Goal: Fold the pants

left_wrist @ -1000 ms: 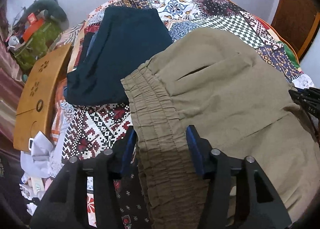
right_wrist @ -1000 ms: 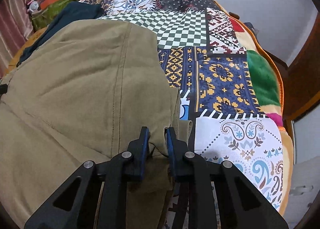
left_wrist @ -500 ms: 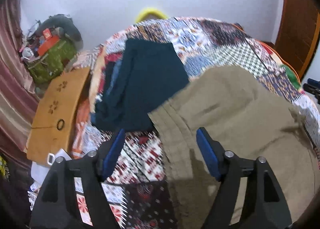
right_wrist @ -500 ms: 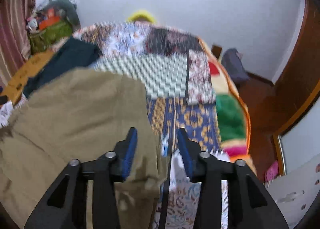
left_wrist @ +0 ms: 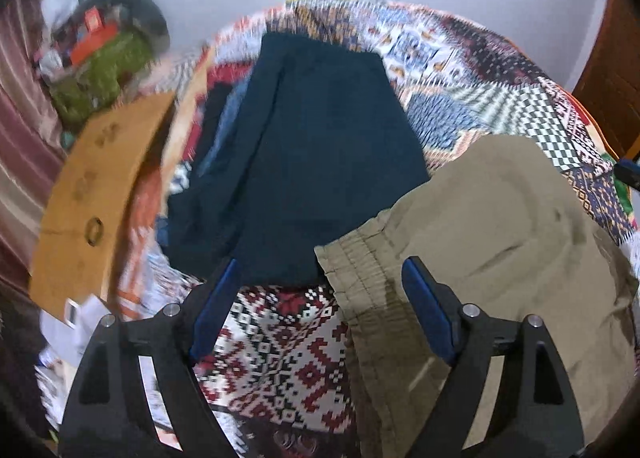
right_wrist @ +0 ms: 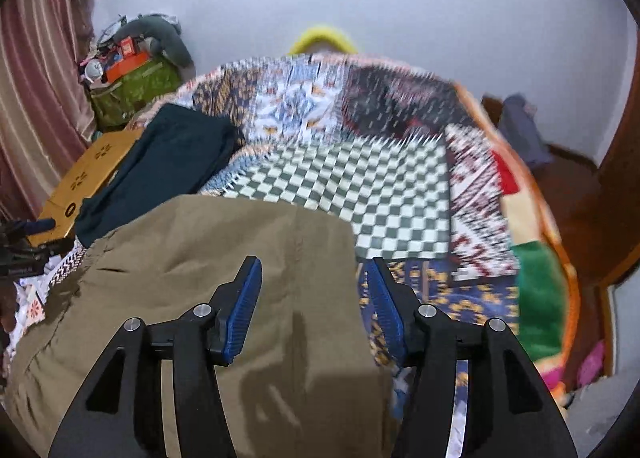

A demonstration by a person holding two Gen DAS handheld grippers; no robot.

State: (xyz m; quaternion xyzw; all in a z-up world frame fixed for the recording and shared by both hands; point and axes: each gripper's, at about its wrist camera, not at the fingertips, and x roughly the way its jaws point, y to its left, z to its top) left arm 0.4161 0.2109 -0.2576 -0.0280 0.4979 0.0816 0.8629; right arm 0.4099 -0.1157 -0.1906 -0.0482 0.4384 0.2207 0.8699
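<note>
Olive-khaki pants [left_wrist: 492,238] lie folded flat on the patchwork bedspread [left_wrist: 288,342], elastic waistband toward the left. They also show in the right wrist view [right_wrist: 240,278]. My left gripper [left_wrist: 320,298] is open and empty, raised above the waistband corner. My right gripper [right_wrist: 314,298] is open and empty, raised above the pants' right edge. Neither touches the cloth.
A folded dark navy garment [left_wrist: 320,145] lies beyond the pants on the bed; it also shows in the right wrist view [right_wrist: 160,173]. A wooden lap table [left_wrist: 92,197] stands at the bed's left. A green bag with clutter [right_wrist: 132,85] sits by the wall.
Both grippers have opened, let go of the pants and lifted back from them. The pants now rest flat on the bed.
</note>
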